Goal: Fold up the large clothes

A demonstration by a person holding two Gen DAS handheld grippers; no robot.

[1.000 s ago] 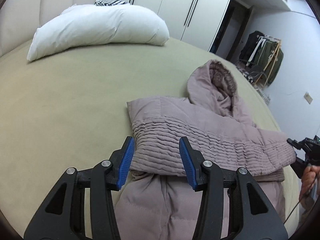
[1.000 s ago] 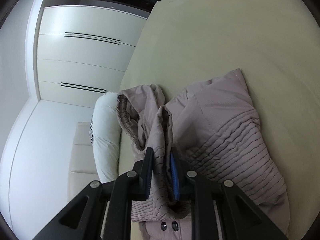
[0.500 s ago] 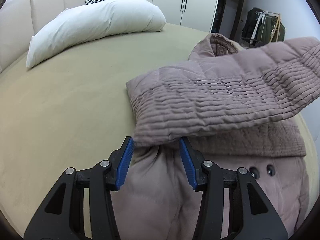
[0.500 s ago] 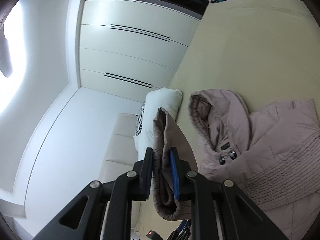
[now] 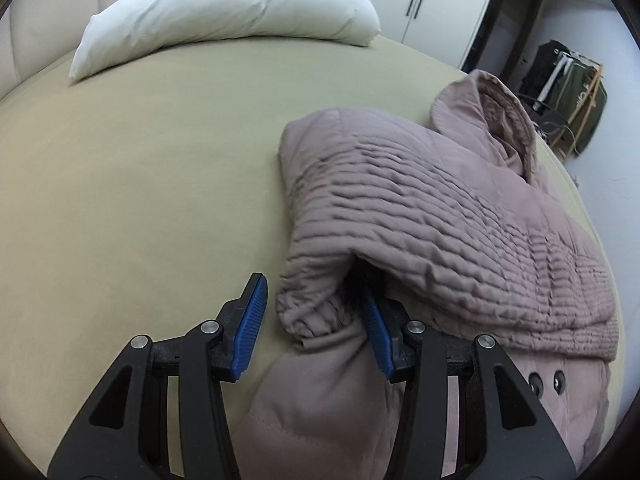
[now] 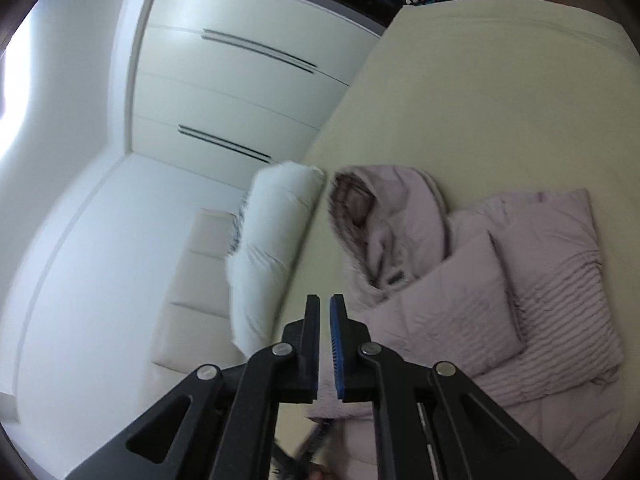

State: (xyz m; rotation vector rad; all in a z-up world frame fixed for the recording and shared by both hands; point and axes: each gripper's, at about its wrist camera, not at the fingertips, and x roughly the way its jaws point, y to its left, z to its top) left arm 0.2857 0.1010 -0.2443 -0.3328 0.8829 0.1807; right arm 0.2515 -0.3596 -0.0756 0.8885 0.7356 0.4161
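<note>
Jacket point(image 5: 460, 216), a mauve quilted one with a hood, lies on the right part of a wide bed point(image 5: 140, 184) covered by a smooth olive-beige sheet. Both sleeves are folded across its chest, and the hood point(image 5: 500, 120) points toward the far edge of the bed. Two dark snaps show low on its front.

Most of the sheet is bare and flat, with only faint creases. A long white pillow point(image 5: 224, 12) rests near the head of the bed, against a padded cream headboard point(image 6: 196, 280), and a striped cushion peeks out behind it. Beyond the bed stands a white wardrobe point(image 6: 240, 92) with slim dark handles. To its right, in the left wrist view, a dark doorway opens, and a clothes rack point(image 5: 568, 92) with dark green garments stands against a pale wall.

The left gripper point(image 5: 316, 316) points down at the near sleeve's cuff point(image 5: 308, 300). Its blue pads are spread about halfway, one on each side of the cuff; the right pad is tucked under the fold of the sleeve, the left pad stands clear of the cloth.

The right gripper point(image 6: 325, 344) is raised above the bed, aimed toward the pillow and the hood. Its jaws have just been closing and are nearly pressed together, with a thin slit and no cloth between them.
</note>
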